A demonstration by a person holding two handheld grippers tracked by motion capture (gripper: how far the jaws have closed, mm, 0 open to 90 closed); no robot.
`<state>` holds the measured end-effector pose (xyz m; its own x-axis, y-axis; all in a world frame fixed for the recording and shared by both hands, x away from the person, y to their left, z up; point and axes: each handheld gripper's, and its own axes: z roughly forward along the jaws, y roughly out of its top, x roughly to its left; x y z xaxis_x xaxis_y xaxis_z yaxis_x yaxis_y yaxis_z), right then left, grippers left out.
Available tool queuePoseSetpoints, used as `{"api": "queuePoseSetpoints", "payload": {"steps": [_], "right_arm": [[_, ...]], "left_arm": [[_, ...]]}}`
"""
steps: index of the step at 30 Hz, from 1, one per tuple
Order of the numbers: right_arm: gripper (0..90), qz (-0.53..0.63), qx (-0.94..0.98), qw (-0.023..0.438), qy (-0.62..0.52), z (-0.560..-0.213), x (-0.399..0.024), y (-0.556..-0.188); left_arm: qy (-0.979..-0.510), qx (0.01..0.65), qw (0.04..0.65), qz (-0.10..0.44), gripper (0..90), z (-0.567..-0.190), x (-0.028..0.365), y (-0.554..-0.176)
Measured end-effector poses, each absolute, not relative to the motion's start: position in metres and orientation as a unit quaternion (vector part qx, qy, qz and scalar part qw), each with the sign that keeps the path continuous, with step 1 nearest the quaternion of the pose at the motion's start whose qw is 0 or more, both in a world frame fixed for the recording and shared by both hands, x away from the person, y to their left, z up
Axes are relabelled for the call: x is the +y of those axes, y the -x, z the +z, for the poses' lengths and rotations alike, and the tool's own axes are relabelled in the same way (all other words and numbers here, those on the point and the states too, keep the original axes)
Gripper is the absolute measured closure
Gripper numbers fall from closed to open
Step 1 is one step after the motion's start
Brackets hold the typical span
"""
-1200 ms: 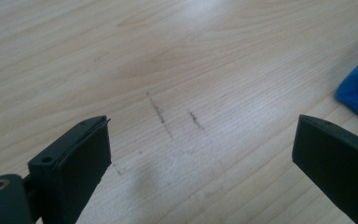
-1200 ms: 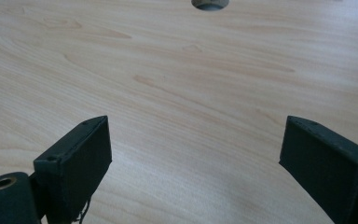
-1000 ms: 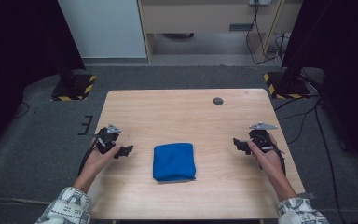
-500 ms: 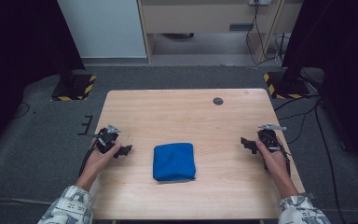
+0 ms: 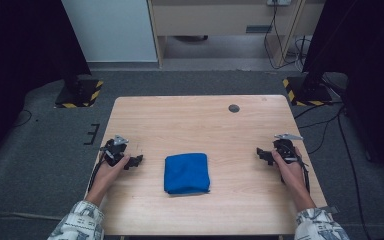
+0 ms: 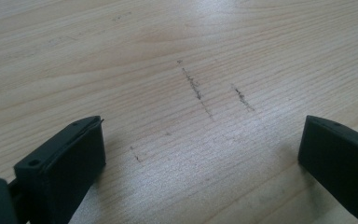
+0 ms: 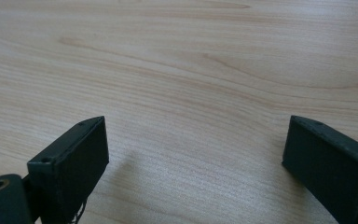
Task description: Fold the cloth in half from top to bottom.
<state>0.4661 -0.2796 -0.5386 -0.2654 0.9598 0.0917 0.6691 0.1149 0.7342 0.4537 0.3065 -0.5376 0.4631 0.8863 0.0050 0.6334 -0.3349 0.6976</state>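
A folded blue cloth [image 5: 186,173] lies flat near the front middle of the wooden table [image 5: 195,120]. My left gripper [image 5: 136,161] rests low on the table to the cloth's left, held by a hand; its jaws stand wide apart with bare wood between them [image 6: 200,140]. My right gripper [image 5: 263,154] sits at the right side of the table, well apart from the cloth, jaws also wide apart over bare wood [image 7: 196,144]. Neither gripper touches the cloth.
A small dark round mark [image 5: 234,108] sits near the table's far edge. Faint pencil-like scratches [image 6: 196,88] mark the wood by the left gripper. Black stands with yellow-black striped bases [image 5: 80,92] [image 5: 305,90] flank the table on grey carpet.
My right gripper has moved outward to the right, away from the cloth. The left gripper and the cloth have stayed put.
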Motion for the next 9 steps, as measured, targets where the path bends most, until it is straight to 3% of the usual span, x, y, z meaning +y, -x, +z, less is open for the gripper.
{"api": "queuePoseSetpoints", "payload": {"steps": [3,9], "right_arm": [[6.3,0.315,0.734,0.232,-0.555,-0.540,-0.274,-0.465],[5.2,0.309,0.737,0.234,-0.554,-0.540,-0.273,-0.453]], "left_arm": [[-0.793,0.479,0.321,0.197,0.0,-0.538,0.306,-0.454],[-0.790,0.483,0.320,0.199,0.0,-0.538,0.306,-0.452]]}}
